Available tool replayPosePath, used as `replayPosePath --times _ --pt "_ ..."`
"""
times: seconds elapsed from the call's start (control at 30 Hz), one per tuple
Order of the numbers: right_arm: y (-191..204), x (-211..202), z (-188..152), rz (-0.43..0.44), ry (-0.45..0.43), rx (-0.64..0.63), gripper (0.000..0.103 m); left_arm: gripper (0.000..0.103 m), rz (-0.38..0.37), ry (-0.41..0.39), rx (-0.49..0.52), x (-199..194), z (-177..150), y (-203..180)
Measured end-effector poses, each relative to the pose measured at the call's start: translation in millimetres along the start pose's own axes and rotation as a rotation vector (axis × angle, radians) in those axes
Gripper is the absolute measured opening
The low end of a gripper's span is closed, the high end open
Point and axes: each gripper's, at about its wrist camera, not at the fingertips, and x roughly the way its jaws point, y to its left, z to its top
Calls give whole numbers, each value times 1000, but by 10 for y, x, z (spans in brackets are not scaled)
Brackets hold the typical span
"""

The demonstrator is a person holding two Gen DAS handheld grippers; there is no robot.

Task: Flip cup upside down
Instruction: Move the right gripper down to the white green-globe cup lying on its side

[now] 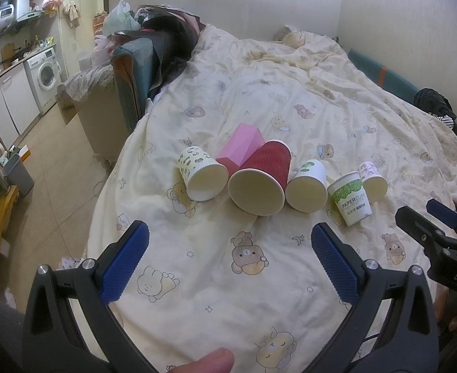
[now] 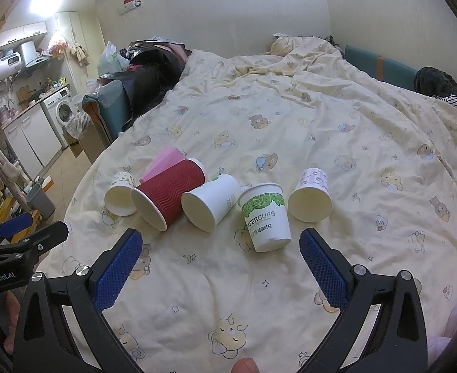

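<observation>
You've got both grippers hovering low over the bed (image 2: 290, 130), left gripper (image 1: 230, 242) and right gripper (image 2: 220, 250), each with its jaws spread wide and nothing in them. The cups sit in a loose row on the bear-print quilt just ahead: a small patterned cup (image 1: 198, 175), a red ribbed cup (image 2: 169, 194), a plain white cup (image 2: 211, 200) and a pale pink-print cup (image 2: 310, 194) all lie on their sides with mouths facing you. The green-leaf PAPERCUPS cup (image 2: 265, 217) stands up between the white and pink ones, nearest your right gripper, and a pink box (image 1: 244, 146) lies behind the red one.
</observation>
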Motion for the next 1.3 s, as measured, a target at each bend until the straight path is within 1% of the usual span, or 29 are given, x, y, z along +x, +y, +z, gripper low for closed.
replayPosePath --times 0.2,0.33,0.47,0.53,0.6,0.67,0.7,0.8,0.9,0.97,1.0,1.03,1.07,1.13,1.2,1.23,1.3 --pt "0 15 -22 1 11 3 103 103 -1 0 -1 2 0 1" --pt "-22 44 -8 28 44 21 103 103 -1 15 -15 17 -22 10" --pt "-55 152 114 82 130 56 103 103 -4 34 -30 28 -52 24" --pt "-101 251 206 120 179 97 103 103 6 49 -34 35 2 31" --pt "-139 397 320 142 251 135 103 103 3 79 -41 77 77 54" --pt "-163 558 427 143 325 167 103 103 -3 123 -47 137 207 105" --pt "-174 633 481 153 358 185 103 103 -3 129 -49 146 259 122" --pt "-185 817 627 184 417 225 103 103 10 134 -42 211 444 163" --pt "-123 993 766 194 451 221 103 103 9 163 -44 339 626 194" --pt "-102 1123 818 218 469 247 97 103 11 186 -47 441 727 224" --pt "-99 1213 826 238 486 275 87 103 16 191 -47 485 758 238" --pt "-111 1302 823 255 507 312 81 103 21 195 -46 532 805 245" --pt "-139 1415 805 265 529 361 81 103 25 198 -44 562 831 253" --pt "-169 1567 783 263 552 410 81 103 29 200 -47 611 868 274" --pt "-208 1737 758 240 577 439 79 103 28 205 -78 651 869 301" --pt "-235 1816 742 224 584 453 79 103 12 214 -97 675 866 317" --pt "-284 1947 691 204 607 479 79 103 -1 239 -103 733 865 314"
